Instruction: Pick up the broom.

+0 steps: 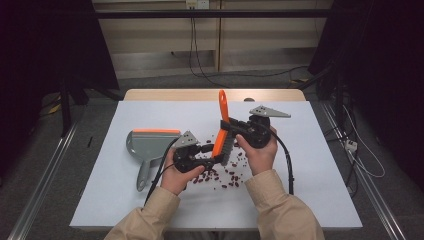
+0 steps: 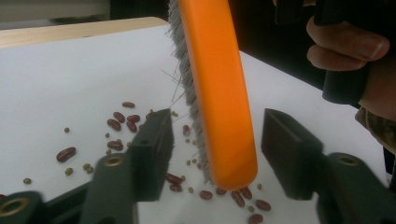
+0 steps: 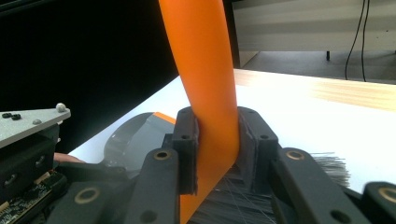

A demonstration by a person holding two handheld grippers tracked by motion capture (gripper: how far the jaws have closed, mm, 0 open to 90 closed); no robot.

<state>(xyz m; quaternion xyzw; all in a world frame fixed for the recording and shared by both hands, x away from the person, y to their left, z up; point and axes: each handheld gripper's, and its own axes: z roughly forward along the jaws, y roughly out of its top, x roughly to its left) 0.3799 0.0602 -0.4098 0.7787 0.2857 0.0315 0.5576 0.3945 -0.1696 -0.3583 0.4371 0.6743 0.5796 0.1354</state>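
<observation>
Orange hand brush (image 1: 220, 136) held over the middle of the white bench (image 1: 300, 190), its handle pointing toward the far edge and its grey bristles facing the right-hand side. The right gripper (image 1: 231, 128) is clamped on the brush where handle meets head; in the right gripper view the pads (image 3: 187, 154) press flat against both orange sides of the brush (image 3: 205, 93), with the bristles bunched below. The left gripper (image 1: 216, 150) sits at the near end of the brush head. In the left gripper view its jaws stand part-way apart on either side of the orange back (image 2: 219, 93); one pad (image 2: 154, 140) lies against the bristle tips, the other stands clear of the orange face, so nothing is yet pinched. Scattered red beans (image 1: 225, 177) and smaller green ones (image 2: 86, 166) lie on the bench beneath and just toward the near edge of the brush. A grey dustpan (image 1: 147, 147) with an orange lip rests flat toward the left edge, handle pointing to the near edge, apart from the beans.
</observation>
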